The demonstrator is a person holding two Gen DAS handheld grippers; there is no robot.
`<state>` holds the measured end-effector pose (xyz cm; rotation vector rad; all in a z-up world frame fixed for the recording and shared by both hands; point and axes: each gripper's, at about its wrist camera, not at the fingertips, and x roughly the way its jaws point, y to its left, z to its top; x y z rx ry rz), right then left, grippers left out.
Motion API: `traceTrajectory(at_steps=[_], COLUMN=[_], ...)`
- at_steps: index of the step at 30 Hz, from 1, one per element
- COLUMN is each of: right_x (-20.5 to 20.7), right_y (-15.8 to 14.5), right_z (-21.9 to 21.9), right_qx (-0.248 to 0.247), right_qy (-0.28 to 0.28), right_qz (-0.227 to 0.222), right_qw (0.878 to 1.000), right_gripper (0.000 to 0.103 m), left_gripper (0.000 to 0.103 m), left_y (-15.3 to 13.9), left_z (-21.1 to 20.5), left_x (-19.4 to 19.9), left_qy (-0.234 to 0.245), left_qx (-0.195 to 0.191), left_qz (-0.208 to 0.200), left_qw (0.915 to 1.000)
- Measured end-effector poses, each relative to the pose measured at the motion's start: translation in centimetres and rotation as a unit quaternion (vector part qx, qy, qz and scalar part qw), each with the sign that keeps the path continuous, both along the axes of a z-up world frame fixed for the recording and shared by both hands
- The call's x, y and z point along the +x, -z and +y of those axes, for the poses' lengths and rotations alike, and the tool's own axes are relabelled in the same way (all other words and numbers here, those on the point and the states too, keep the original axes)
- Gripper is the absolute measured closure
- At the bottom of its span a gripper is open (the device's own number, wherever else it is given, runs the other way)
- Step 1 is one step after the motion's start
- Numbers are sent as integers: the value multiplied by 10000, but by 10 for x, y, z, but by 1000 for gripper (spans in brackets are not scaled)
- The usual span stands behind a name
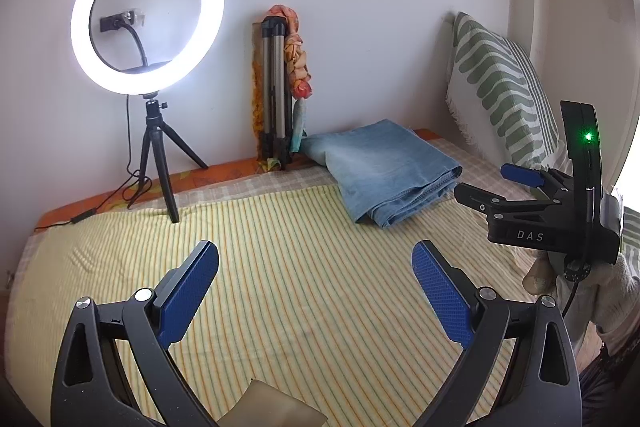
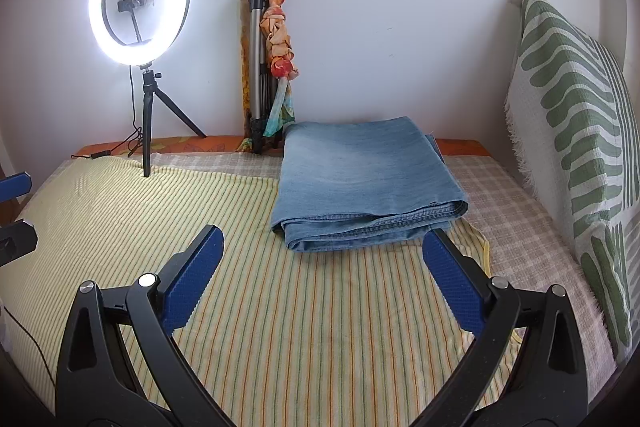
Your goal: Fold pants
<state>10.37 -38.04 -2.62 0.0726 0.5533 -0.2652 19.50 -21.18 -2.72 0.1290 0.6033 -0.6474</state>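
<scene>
Clearly, the pants [image 2: 366, 183] already lie folded into a thick stack near the far edge of the bed [image 2: 516, 211], toward its far right corner, partly on the striped sheet [image 2: 280, 327] and partly on the checked cover beneath. We hold both tongs wide apart and empty: the left tongs [image 1: 316, 291] hover over the bare sheet nearer the front edge, well apart from the denim, while the right tongs [image 2: 322, 279] sit just in front of the stack's near hem, one blue pad close to its right end.

We judge the folding done or nearly so, and the risks come from touching it again. If we push the right tongs forward, a pad could catch the layered hem and peel the top layer back, or shove the whole stack toward the tripod [image 2: 256, 75] leaning against the wall. Pinching only the top layers would lift them and leave the rest behind, spoiling the fold. Snagging the sheet could drag it and wrinkle the denim's base. A wide sweep of the left tongs could also knock the ring light [image 1: 146, 15] standing on the far left of the bed.
</scene>
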Motion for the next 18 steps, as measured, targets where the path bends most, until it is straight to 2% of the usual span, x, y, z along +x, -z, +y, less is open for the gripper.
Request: traceTrajectory(at_steps=[18], right_x=[3], right_y=[1], right_z=[2], right_qx=[-6], right_qy=[-69], right_qz=[40], right_qw=[10000], right_gripper=[2], left_gripper=[5], left_y=[-1], left_z=[1], left_x=[-1], left_qy=[-7], left_qx=[11], left_qz=[-22], left_qw=[10000])
